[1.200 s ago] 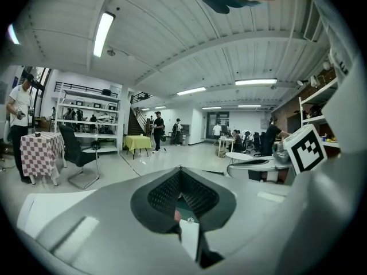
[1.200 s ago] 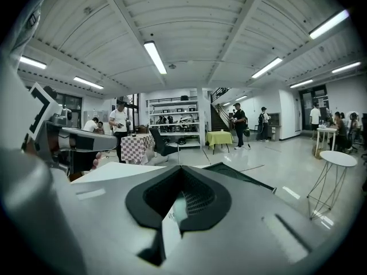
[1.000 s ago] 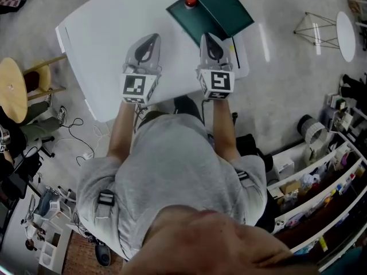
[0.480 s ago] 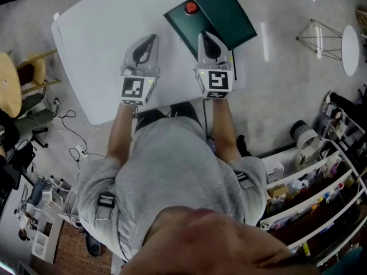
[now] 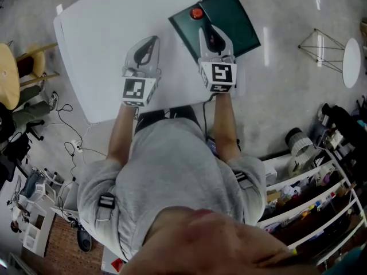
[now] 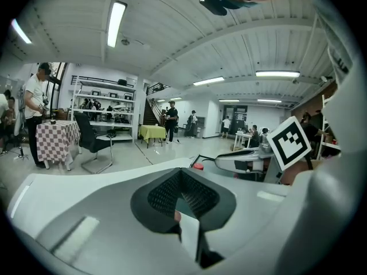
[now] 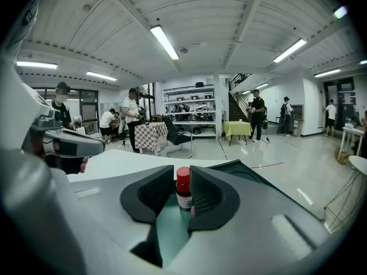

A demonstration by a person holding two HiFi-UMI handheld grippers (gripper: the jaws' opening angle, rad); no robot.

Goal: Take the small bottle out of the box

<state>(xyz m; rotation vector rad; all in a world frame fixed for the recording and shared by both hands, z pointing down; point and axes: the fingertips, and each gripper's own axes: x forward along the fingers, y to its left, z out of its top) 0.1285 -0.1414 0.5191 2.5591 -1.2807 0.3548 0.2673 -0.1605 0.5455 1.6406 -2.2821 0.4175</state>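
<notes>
Head view: the right gripper (image 5: 210,30) has pushed farther out over the green box (image 5: 232,17), jaws just opening, the small bottle (image 5: 196,13) upright just ahead in their gap, ungripped. Left gripper (image 5: 149,41), jaws together, hovers over bare table (image 5: 97,33); box hugs the right edge.

Floor (image 5: 287,56): grey, polished, streaked with light reflections.
Ceiling (image 7: 218,16): white, ribbed, carrying long strip lights (image 7: 165,42).
White table (image 5: 109,44): rounded corners, centre of the room.
Round wooden stool (image 5: 6,79), possibly a small table: left edge.
White round-topped side table (image 5: 350,62) with wire legs: right.
Open shelving (image 5: 312,202): lower right, crowded with items too small to identify.
Far hall: checked-cloth table (image 7: 152,136), black office chair (image 7: 176,136), yellow-green-cloth table (image 7: 237,129), storage rack (image 7: 192,110), staircase (image 7: 236,105), several standing people.
</notes>
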